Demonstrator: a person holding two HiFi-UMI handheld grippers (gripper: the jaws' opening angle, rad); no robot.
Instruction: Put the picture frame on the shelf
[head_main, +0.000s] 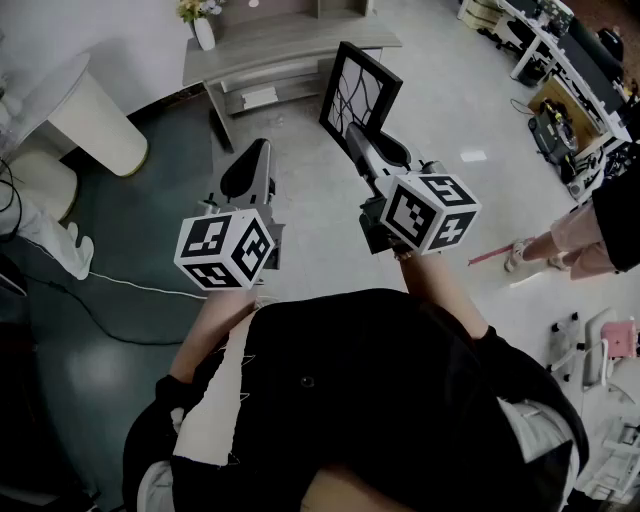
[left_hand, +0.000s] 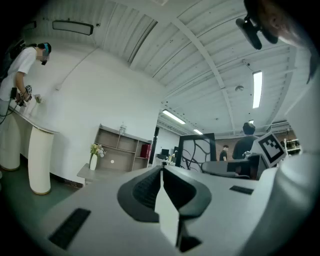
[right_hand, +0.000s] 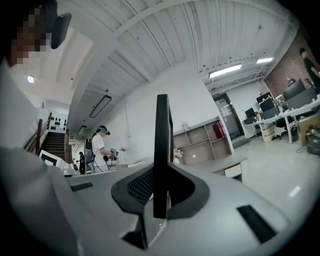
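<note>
A black picture frame (head_main: 358, 95) with a white branch-pattern print stands upright in the air, gripped at its lower edge by my right gripper (head_main: 362, 142), which is shut on it. In the right gripper view the frame (right_hand: 161, 150) shows edge-on, rising between the jaws. My left gripper (head_main: 252, 160) is shut with nothing in it, held level to the left of the frame; its closed jaws (left_hand: 161, 186) fill the lower left gripper view, with the frame (left_hand: 197, 150) beyond. The grey shelf unit (head_main: 285, 45) stands ahead on the floor, and shows as open compartments (left_hand: 120, 145) against the wall.
A white vase of flowers (head_main: 203, 30) sits on the shelf's left end. A round white table (head_main: 75, 105) stands at the left, with a cable (head_main: 110, 285) on the dark floor. Desks with equipment (head_main: 570, 70) line the right. A person's legs (head_main: 560, 240) stand at right.
</note>
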